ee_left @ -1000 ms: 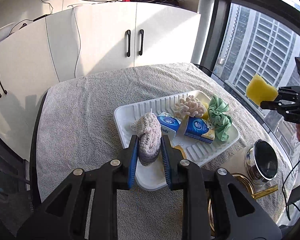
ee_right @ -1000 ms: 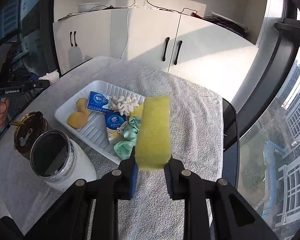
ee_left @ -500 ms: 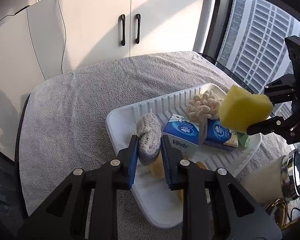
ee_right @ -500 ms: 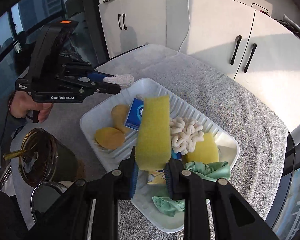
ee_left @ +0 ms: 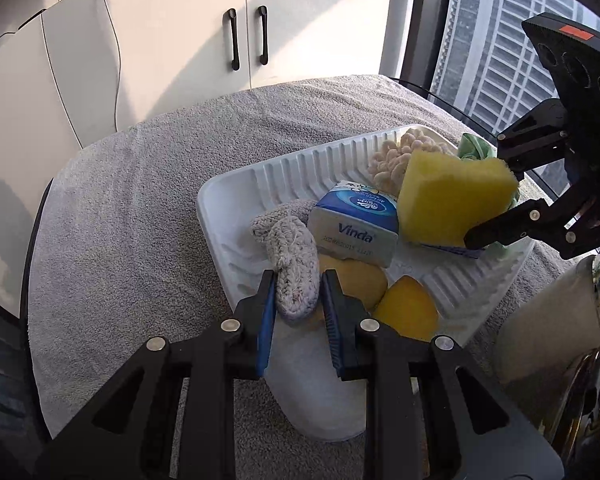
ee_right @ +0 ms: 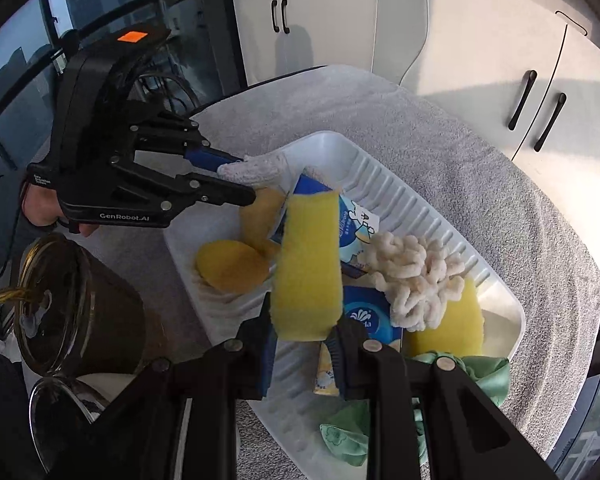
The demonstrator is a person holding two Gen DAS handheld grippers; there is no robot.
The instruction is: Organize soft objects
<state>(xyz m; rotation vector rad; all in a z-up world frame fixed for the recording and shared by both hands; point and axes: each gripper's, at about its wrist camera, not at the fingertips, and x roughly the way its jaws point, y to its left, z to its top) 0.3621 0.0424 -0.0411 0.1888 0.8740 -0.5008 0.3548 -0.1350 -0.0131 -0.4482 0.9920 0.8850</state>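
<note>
My left gripper (ee_left: 298, 280) is shut on a grey knitted pouch (ee_left: 294, 264), held low over the near left corner of the white ribbed tray (ee_left: 236, 208). My right gripper (ee_right: 304, 320) is shut on a yellow sponge block (ee_right: 308, 264), which hangs just above the tray's middle, over the blue tissue packs (ee_right: 368, 320). In the tray (ee_right: 380, 172) lie a cream chenille scrunchie (ee_right: 416, 280), a second yellow sponge (ee_right: 448, 328), a green scrunchie (ee_right: 484, 376) and two round yellow pads (ee_right: 232, 266). The left gripper (ee_right: 242, 178) shows opposite, with the pouch (ee_right: 260, 168) in it.
A grey towel (ee_left: 140, 220) covers the table. A dark tinted cup with a gold straw (ee_right: 76, 304) and a glass jar (ee_right: 60, 412) stand by the tray's near side. White cabinets (ee_left: 220, 40) are behind, and a window (ee_left: 488, 60) runs along the side.
Both grippers have come down toward the tray. The right one swung in from the window side with its sponge and now hangs over the tissue packs. Both grips are unchanged.
</note>
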